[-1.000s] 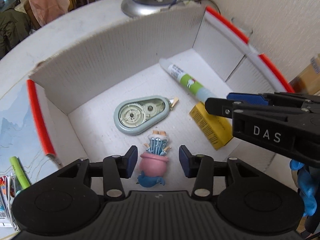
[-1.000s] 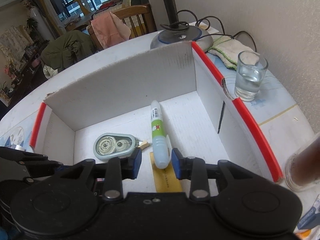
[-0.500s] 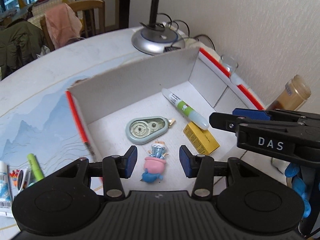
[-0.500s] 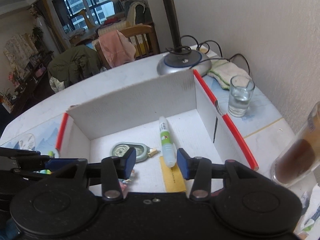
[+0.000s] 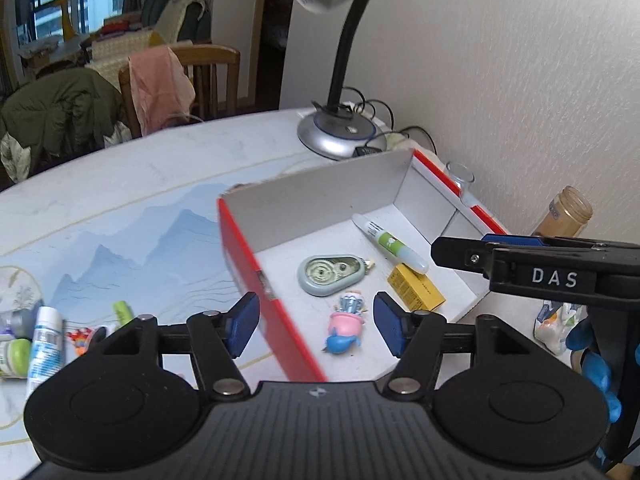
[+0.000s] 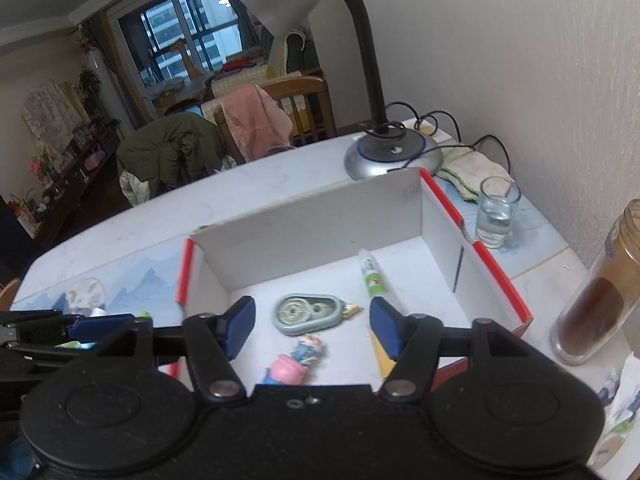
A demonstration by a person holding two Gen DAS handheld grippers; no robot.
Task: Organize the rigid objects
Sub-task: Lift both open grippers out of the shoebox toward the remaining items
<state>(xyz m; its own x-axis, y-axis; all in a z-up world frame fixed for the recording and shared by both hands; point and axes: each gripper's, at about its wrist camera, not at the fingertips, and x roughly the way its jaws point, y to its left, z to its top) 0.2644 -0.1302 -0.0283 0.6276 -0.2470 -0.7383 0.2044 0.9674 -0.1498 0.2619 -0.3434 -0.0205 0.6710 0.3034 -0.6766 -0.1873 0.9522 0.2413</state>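
A white cardboard box with red edges (image 5: pixel 236 240) (image 6: pixel 496 268) stands on the table. Inside lie a grey-green correction tape dispenser (image 5: pixel 330 274) (image 6: pixel 310 313), a white and green tube (image 5: pixel 390 242) (image 6: pixel 372 276), a yellow box (image 5: pixel 416 290) (image 6: pixel 384 360) and a pink and blue figurine (image 5: pixel 345 326) (image 6: pixel 296 362). My left gripper (image 5: pixel 316 328) is open and empty, raised above the box's near left wall. My right gripper (image 6: pixel 310 330) is open and empty, raised above the box's near side; it shows from the side in the left wrist view (image 5: pixel 460 250).
A desk lamp (image 6: pixel 394 152) stands behind the box. A glass of water (image 6: pixel 496 212) and a brown jar (image 6: pixel 600 296) stand to its right. A white tube (image 5: pixel 44 340), a green marker (image 5: pixel 122 312) and small items lie left of the box. Chairs with clothes (image 6: pixel 256 120) stand beyond the table.
Both grippers have risen and drawn back from the box, so the box looks smaller and farther. The left gripper has also shifted left over the box's left wall. Both stay open.
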